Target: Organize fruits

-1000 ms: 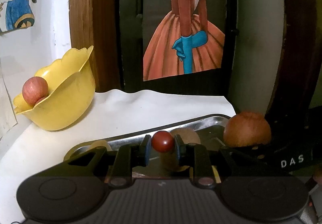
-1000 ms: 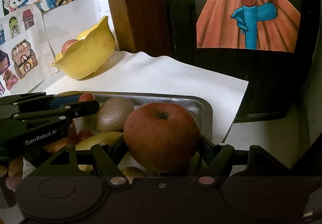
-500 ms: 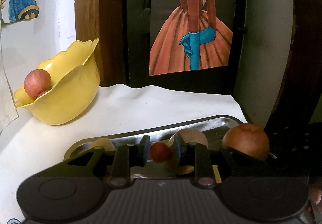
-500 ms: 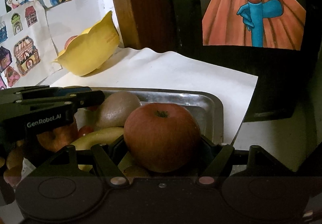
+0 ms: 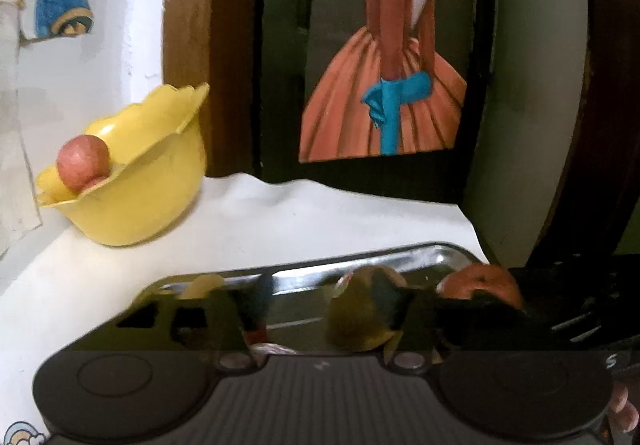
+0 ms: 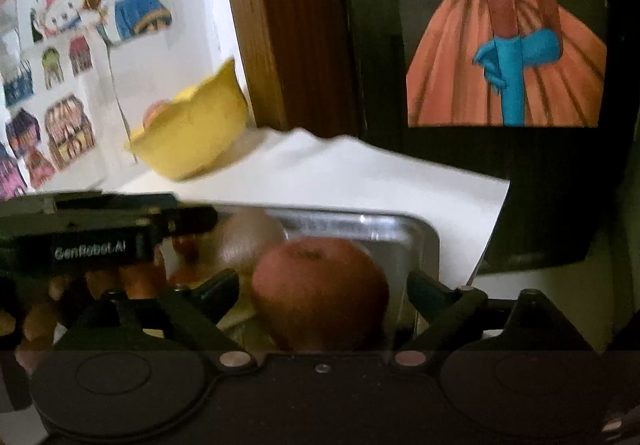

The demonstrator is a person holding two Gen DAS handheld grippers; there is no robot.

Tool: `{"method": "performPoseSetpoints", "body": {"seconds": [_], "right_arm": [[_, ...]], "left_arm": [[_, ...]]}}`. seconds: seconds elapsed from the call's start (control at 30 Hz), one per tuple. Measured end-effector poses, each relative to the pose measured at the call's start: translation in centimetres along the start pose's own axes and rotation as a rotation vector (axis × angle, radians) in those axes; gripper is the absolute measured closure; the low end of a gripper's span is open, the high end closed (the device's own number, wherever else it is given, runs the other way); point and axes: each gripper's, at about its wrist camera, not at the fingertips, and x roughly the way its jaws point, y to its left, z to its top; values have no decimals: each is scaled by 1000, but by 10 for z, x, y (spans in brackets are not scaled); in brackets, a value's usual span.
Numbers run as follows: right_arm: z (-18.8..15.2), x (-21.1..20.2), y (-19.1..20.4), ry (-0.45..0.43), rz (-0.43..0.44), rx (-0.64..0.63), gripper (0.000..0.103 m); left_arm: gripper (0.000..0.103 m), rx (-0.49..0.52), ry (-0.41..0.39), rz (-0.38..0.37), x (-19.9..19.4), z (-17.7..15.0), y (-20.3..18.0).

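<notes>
My left gripper (image 5: 328, 291) hangs open low over the steel tray (image 5: 400, 255), with nothing between its fingers. A brown kiwi (image 5: 360, 309) lies just beyond, nearer the right finger. My right gripper (image 6: 320, 283) is open too. A big red apple (image 6: 320, 293) sits in the tray (image 6: 404, 233) between its fingers, with a small gap on each side. This apple (image 5: 480, 281) also shows at the tray's right end in the left wrist view. Behind it are the kiwi (image 6: 248, 241) and a small red fruit (image 6: 184, 245). The frames are blurred.
A yellow scalloped bowl (image 5: 136, 185) stands at the back left on the white sheet, holding a red apple (image 5: 82, 163). The bowl (image 6: 192, 133) is by a wall with stickers. A dark cabinet with a painted dress figure (image 5: 384, 101) closes off the back.
The left gripper has opened and the small red fruit has left its fingers. The right gripper has opened off the big apple, which now rests in the tray. Both grippers dropped lower.
</notes>
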Motion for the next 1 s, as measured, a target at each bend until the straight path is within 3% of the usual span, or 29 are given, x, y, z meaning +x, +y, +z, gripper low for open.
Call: {"method": "performPoseSetpoints", "body": {"seconds": [0.13,0.27,0.7,1.0], "right_arm": [[-2,-8,-7,-70,-14,28,2],[-6,-5,-12,-93,-47,40,1],[0,-7,-12,-277,-57,78,1],[1,-8,4,-285,-129,57,1]], "left_arm": [[15,-37,-50,8,-13,2,5],[6,-58,-84,25,-23,6,11],[3,-96,-108,66,-34,7,28],[3,-152,-123,117,-58,7,60]]}}
